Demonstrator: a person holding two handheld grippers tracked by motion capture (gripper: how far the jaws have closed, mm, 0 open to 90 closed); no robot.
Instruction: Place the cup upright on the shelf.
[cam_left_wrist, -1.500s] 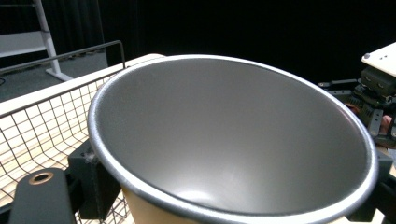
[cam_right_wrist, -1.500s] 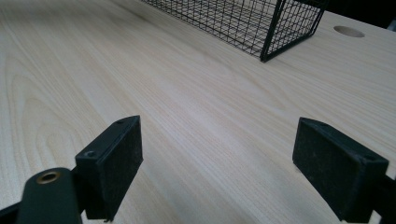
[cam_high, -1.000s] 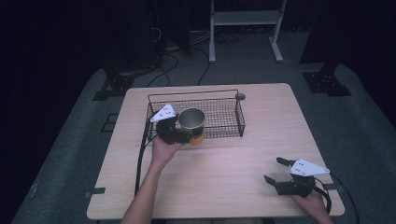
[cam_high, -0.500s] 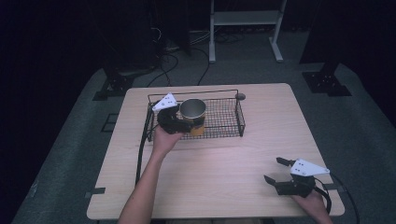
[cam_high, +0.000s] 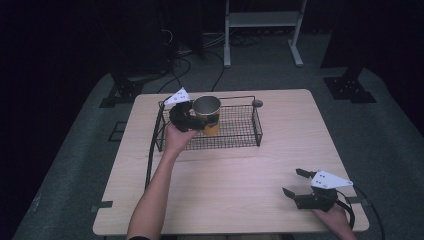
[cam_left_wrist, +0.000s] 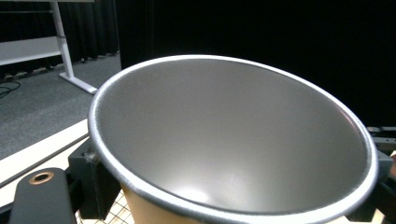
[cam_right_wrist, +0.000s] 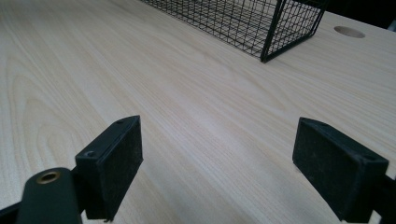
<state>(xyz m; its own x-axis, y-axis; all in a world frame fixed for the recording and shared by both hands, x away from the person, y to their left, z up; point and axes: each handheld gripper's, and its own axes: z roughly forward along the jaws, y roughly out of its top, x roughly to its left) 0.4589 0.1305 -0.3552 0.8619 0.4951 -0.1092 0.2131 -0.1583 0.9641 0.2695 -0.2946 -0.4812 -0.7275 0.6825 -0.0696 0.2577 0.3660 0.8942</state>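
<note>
The left tool (cam_high: 192, 121) is closed on a paper cup (cam_high: 207, 114); in the left gripper view its two black jaws press the yellow wall of the cup (cam_left_wrist: 233, 140) from both sides, just under the rolled rim. The cup stands almost upright with its mouth up, and its silver inside looks empty. In the high view it hangs above the left part of the black wire basket (cam_high: 250, 142), near the far left corner. The pictures do not tell clearly whether its bottom touches the mesh floor or is a little above it.

The relation that matters is the vertical one: the long axis of the cup points straight up and down, and the basket floor lies directly under it. The tool holds the cup from the left and near side, so the hand (cam_high: 176, 140) reaches over the near wall of the basket. The likely coming move is a short lowering and then an opening of the jaws, and the cup should be kept upright so that it does not tip on the wires.

The right tool (cam_high: 304, 189) rests on the near right part of the counter (cam_high: 280, 150), well apart from the basket, its jaws wide open and holding nothing. The left hand is clearly the nearer one.
</note>
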